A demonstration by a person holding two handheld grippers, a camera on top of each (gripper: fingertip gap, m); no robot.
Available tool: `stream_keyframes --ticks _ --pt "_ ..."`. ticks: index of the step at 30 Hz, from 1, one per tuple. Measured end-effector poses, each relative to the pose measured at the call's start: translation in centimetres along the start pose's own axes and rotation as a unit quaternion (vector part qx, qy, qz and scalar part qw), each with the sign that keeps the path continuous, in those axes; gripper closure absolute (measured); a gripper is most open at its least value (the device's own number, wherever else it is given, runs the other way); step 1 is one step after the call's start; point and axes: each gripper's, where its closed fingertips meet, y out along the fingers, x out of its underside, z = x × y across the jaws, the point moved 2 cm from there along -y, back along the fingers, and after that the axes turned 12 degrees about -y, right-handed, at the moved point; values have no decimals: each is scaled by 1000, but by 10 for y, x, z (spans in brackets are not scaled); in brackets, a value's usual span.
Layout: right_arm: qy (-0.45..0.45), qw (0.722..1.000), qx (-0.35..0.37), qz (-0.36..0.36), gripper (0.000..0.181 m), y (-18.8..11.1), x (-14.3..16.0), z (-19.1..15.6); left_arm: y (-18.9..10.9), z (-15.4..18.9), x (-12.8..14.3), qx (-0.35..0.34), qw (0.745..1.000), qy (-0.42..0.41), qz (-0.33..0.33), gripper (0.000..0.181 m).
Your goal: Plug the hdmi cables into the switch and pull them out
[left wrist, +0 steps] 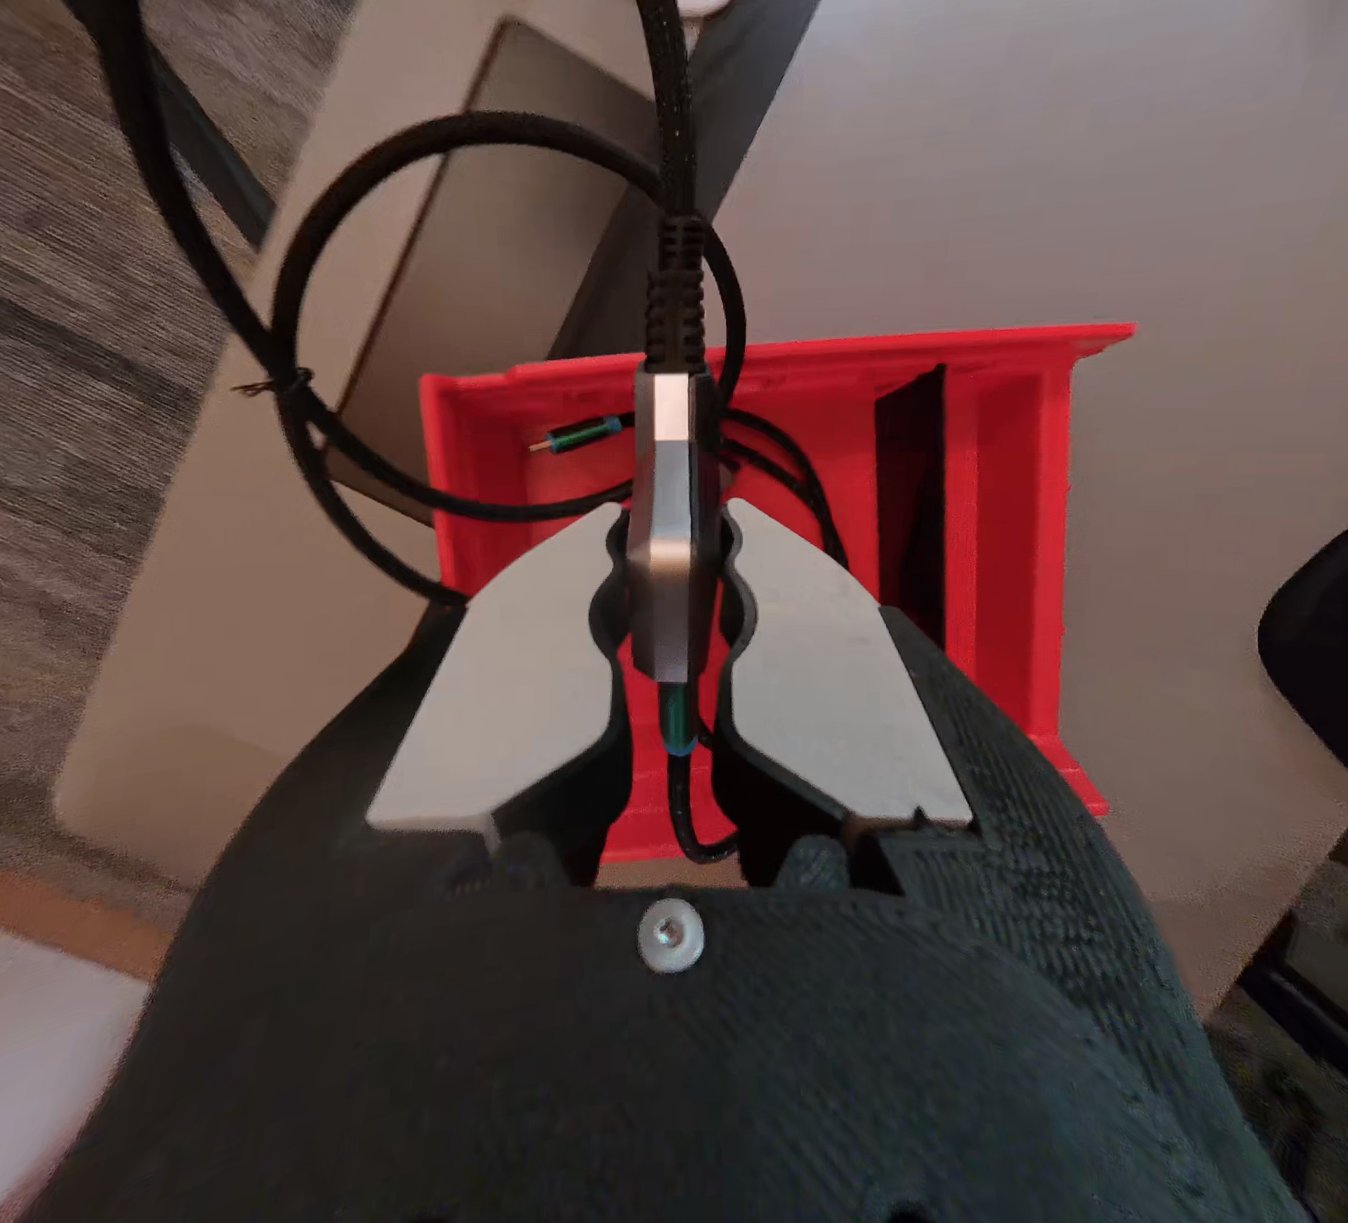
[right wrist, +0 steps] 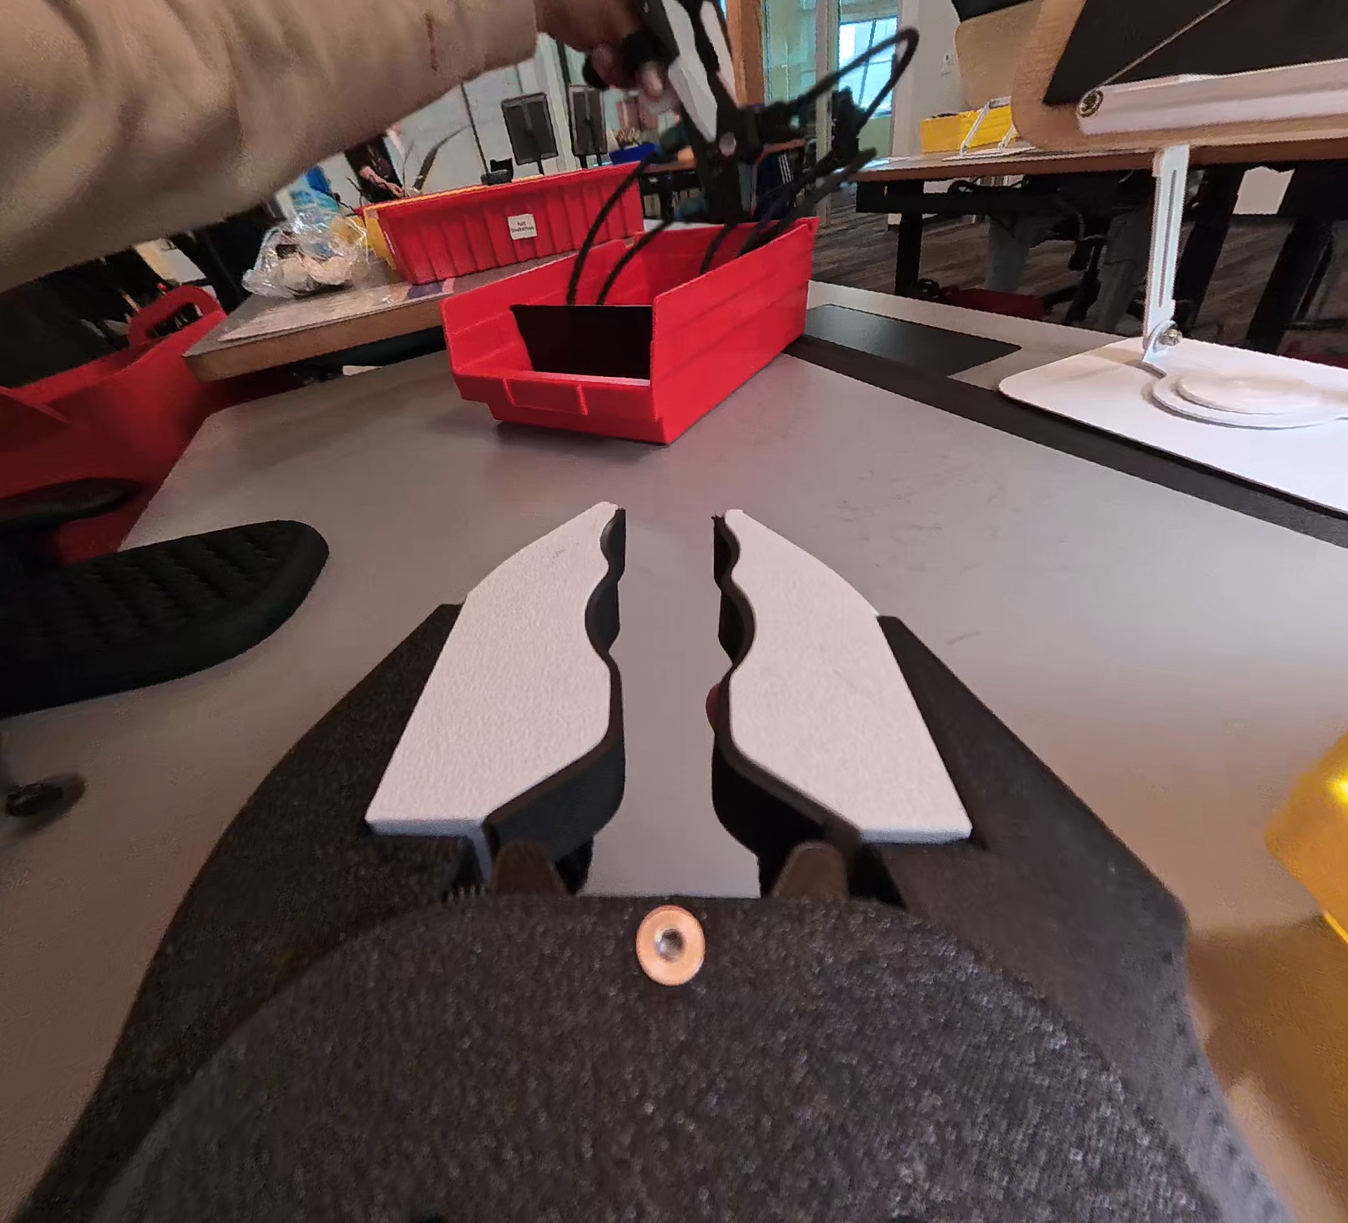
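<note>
In the left wrist view my left gripper (left wrist: 671,509) is shut on the grey metal switch (left wrist: 665,575) and holds it above the red bin (left wrist: 1014,531). A thick black braided cable (left wrist: 667,94) runs from the switch's far end. A green-tipped plug (left wrist: 677,714) sits at its near end. Another green-tipped plug (left wrist: 583,438) lies loose in the bin among black cable loops. In the right wrist view my right gripper (right wrist: 669,517) is open and empty, low over the grey table (right wrist: 948,568). The left gripper (right wrist: 700,94) hangs over the bin (right wrist: 715,342), with cables (right wrist: 605,240) trailing into it.
A black divider (left wrist: 912,502) stands in the bin. Behind it are a second red bin (right wrist: 510,225) and a plastic bag (right wrist: 306,261). A white stand base (right wrist: 1203,400) and black mat (right wrist: 912,334) lie right. A black chair armrest (right wrist: 146,597) is left. The tips of one gripper are about 45 cm away from the tips of the other.
</note>
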Motion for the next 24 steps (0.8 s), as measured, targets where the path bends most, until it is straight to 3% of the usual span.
stream_keyframes --ticks 1,7,13,18,24 --pt "-1 1000 -1 2 159 0 -1 -1 -16 7 -4 -10 1000 6 22 159" --pt "-23 1000 2 20 160 -3 -21 -4 -114 67 -34 -73 981 35 178 160" --pt "-51 997 15 64 160 4 -82 2 -174 143 -67 -102 949 33 297 160" --pt "-61 994 -10 95 159 22 -146 -6 -182 217 -93 -62 928 61 363 160" --pt "-58 991 -30 113 158 40 -196 -25 -142 301 -114 76 879 70 465 160"
